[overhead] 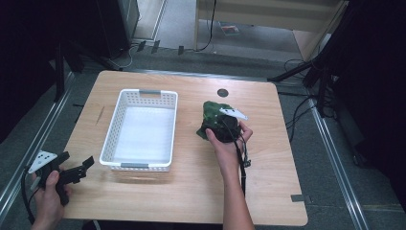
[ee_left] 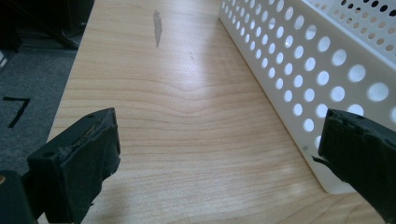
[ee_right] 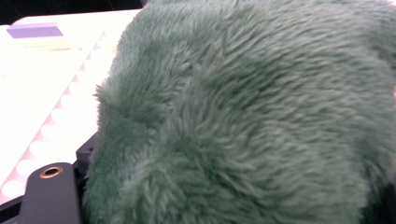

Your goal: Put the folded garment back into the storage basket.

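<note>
A green plush toy point(overhead: 213, 110) lies on the wooden table point(overhead: 191, 184) right of centre. My right gripper point(overhead: 219, 128) presses into its near side and looks shut on it; in the right gripper view the green plush toy point(ee_right: 243, 116) bulges between the jaws and hides most of them. At the table's front left corner my left gripper point(overhead: 76, 160) hangs open with nothing in it. The left gripper point(ee_left: 219, 149) stands wide apart over bare wood, its right jaw close to the wall of the white perforated basket point(ee_left: 280, 60).
The white basket point(overhead: 111, 129) sits left of centre with nothing in it. A dark round hole point(overhead: 222, 92) marks the table's far side. Grey tape point(overhead: 298, 198) sits near the front right corner. Black stands and cables point(overhead: 306, 96) ring the table.
</note>
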Demonstrator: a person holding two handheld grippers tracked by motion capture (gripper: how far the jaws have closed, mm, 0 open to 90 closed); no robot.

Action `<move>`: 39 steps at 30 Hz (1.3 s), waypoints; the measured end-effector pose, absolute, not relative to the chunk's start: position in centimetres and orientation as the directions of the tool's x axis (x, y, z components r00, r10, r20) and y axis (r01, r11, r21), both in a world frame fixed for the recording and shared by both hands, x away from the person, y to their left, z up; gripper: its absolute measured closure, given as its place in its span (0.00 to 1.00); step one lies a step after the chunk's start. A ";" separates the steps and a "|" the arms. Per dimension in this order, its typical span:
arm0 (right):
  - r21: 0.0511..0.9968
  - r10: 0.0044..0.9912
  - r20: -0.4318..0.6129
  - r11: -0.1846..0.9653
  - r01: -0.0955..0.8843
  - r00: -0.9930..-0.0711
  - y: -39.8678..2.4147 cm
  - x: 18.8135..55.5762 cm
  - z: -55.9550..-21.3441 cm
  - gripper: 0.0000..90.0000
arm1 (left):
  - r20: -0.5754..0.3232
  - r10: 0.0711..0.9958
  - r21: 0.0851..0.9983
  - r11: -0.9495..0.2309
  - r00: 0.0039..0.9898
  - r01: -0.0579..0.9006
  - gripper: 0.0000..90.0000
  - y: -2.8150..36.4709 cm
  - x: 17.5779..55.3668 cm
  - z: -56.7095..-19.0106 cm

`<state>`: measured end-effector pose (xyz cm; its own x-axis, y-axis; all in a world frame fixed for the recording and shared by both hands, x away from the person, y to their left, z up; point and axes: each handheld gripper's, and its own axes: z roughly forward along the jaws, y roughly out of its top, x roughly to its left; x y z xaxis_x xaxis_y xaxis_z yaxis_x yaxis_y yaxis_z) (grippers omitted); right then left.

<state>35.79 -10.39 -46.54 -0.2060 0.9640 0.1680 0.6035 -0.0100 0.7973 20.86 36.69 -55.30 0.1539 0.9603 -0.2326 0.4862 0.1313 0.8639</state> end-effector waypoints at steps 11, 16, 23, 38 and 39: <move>0.803 0.959 0.177 -0.012 0.596 -0.219 -8.8 35.8 -45.2 0.20 | -0.231 0.961 0.864 0.130 0.154 0.487 0.00 36.7 20.9 -55.3; 0.808 0.956 0.178 -0.005 0.590 -0.235 -7.9 35.9 -44.6 0.20 | -0.231 0.960 0.864 0.130 0.155 0.487 0.00 36.7 20.9 -55.3; 0.817 0.948 0.177 0.008 0.577 -0.264 -6.5 35.8 -43.6 0.20 | -0.231 0.961 0.864 0.129 0.155 0.487 0.00 36.7 20.9 -55.3; 0.827 0.933 0.181 0.027 0.562 -0.311 -3.5 35.8 -42.0 0.20 | -0.232 0.960 0.863 0.129 0.155 0.488 0.00 36.7 20.9 -55.3; 0.828 0.932 0.179 0.031 0.560 -0.316 -3.3 35.9 -42.0 0.20 | -0.232 0.960 0.863 0.129 0.155 0.488 0.00 36.7 20.9 -55.3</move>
<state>35.85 -3.28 -41.96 -0.3158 0.9317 0.1793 0.5604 0.0307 0.8276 20.89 36.69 -55.30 0.1550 0.9604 -0.2316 0.4879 0.1294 0.8632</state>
